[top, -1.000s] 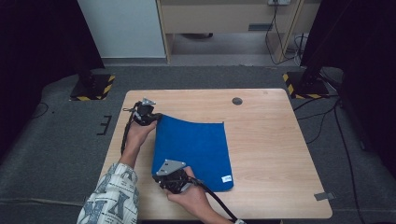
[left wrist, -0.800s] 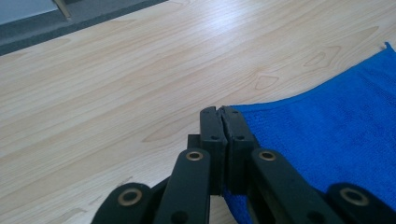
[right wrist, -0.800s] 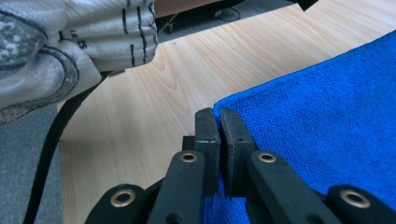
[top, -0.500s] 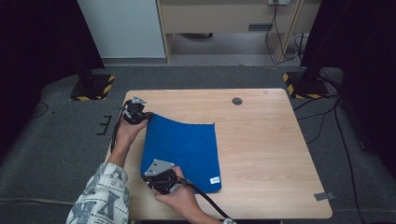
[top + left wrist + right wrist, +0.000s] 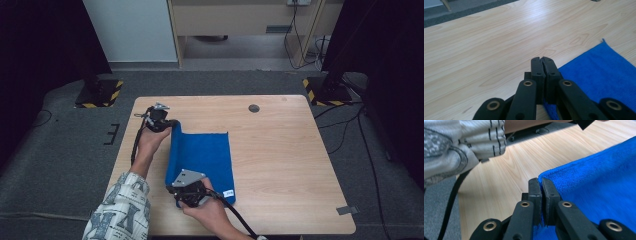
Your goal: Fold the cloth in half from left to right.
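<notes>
On the wooden table (image 5: 280, 150), a blue cloth (image 5: 207, 160) lies lengthwise toward the person, its left edge raised by the left gripper (image 5: 169, 124) and right gripper (image 5: 186, 192), each clamped on a corner, cloth extending rightward.

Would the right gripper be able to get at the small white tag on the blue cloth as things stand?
Probably not yet: the right gripper is shut on the blue cloth's near-left corner. The white tag lies uncovered close by, so after letting go the way looks free.
</notes>
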The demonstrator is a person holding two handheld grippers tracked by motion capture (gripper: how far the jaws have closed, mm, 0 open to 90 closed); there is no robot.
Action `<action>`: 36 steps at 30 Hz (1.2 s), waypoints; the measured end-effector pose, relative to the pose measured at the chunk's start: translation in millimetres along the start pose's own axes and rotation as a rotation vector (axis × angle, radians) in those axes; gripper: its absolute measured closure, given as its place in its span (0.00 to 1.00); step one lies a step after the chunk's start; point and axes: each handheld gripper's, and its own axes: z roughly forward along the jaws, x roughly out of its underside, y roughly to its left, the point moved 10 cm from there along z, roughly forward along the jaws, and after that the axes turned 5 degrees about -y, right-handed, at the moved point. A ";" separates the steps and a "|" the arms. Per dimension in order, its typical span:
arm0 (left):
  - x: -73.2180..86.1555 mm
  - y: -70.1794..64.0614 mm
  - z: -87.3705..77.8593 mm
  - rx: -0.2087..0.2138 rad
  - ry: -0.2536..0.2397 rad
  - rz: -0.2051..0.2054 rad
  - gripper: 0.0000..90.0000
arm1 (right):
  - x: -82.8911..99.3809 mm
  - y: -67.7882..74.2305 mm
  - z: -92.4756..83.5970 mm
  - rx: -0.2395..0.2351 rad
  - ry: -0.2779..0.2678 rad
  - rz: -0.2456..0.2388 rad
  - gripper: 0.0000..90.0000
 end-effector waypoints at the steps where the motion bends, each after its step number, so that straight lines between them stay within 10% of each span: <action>1: -1.7 -5.2 3.4 0.007 -0.002 0.000 0.98 | 2.9 -3.2 -4.1 0.005 0.002 0.000 0.97; 15: -13.0 -55.4 34.0 0.054 0.026 0.044 0.98 | 32.1 -30.8 -47.2 0.064 0.024 0.031 0.97; 36: -18.6 -87.9 55.5 0.097 0.032 0.046 0.98 | 59.0 -52.2 -80.8 0.115 0.052 0.063 0.96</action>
